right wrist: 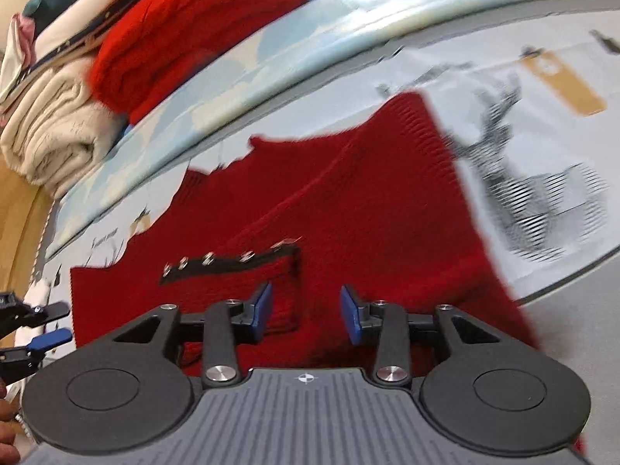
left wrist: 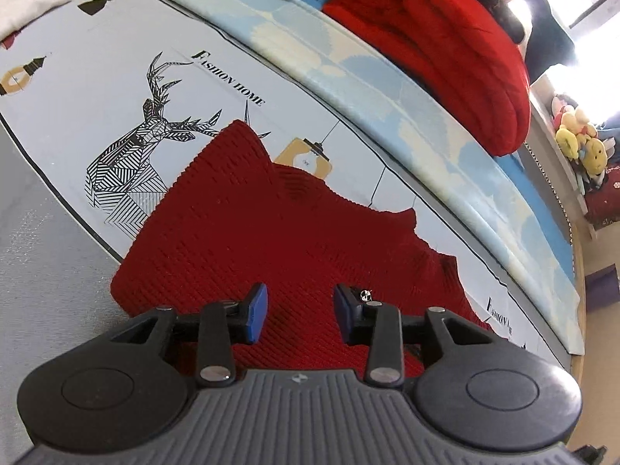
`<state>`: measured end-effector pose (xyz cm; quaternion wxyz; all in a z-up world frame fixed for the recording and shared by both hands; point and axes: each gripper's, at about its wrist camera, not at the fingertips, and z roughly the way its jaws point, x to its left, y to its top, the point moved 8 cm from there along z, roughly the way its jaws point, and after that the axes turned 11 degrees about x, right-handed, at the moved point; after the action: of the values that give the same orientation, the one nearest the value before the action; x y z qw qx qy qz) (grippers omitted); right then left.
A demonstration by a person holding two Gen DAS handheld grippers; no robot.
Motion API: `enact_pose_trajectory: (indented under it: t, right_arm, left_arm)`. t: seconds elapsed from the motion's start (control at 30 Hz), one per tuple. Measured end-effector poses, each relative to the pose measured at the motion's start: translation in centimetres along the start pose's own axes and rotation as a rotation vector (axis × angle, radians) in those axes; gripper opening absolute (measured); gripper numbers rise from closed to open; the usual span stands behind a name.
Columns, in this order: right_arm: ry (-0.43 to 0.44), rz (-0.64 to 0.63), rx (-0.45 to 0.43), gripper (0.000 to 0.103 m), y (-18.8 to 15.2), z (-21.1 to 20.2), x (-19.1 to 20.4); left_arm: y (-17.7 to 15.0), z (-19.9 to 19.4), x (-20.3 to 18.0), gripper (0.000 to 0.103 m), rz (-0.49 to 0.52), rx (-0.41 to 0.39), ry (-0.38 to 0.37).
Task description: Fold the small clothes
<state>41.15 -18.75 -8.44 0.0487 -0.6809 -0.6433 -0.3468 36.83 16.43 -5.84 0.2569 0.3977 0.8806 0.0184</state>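
Behind our work sat a folded bright red knit blanket [left wrist: 445, 58] on the pale blue surface [left wrist: 97, 89] printed with a geometric deer. We held our left gripper [left wrist: 299, 312] and right gripper [right wrist: 306, 312] over the dark red ribbed knit garment [left wrist: 271, 224] lying partly folded there. Both sets of jaws stood partly open, gripping nothing.

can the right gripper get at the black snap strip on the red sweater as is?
Probably yes. The right gripper is open and empty, and the snap strip lies exposed on top of the red sweater just ahead, slightly left of its fingers. Nothing covers it; the left gripper sits off at the side.
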Motion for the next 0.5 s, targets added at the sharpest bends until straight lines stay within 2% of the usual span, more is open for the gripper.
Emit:
enact_pose_trajectory:
  t: [0.1, 0.2, 0.27, 0.3, 0.33, 0.37, 0.5]
  right_arm:
    - [0.009, -0.007, 0.045, 0.042, -0.2, 2.2, 1.3]
    - [-0.045, -0.028, 0.079, 0.042, -0.5, 4.4, 1.7]
    - [-0.067, -0.053, 0.059, 0.041, -0.6, 4.9, 2.0]
    - [-0.082, -0.071, 0.052, 0.038, -0.6, 4.9, 2.3]
    - [-0.082, -0.093, 0.045, 0.019, -0.6, 4.8, 2.8]
    - [-0.088, -0.117, 0.033, 0.007, -0.6, 4.5, 3.2]
    - [-0.036, -0.143, -0.069, 0.002, 0.6, 1.7, 4.3]
  left_arm:
    - [0.3, 0.0, 0.2, 0.042, -0.007, 0.003, -0.001]
    - [0.8, -0.1, 0.9, 0.042, -0.021, 0.008, 0.0]
    - [1.4, -0.3, 1.5, 0.042, -0.043, 0.002, -0.002]
    - [1.8, -0.5, 1.9, 0.042, -0.062, -0.006, -0.002]
    - [2.2, -0.7, 2.3, 0.042, -0.078, -0.015, -0.001]
    - [2.7, -0.9, 2.7, 0.042, -0.093, -0.026, 0.001]
    - [3.4, -0.7, 3.7, 0.042, -0.117, -0.033, 0.023]
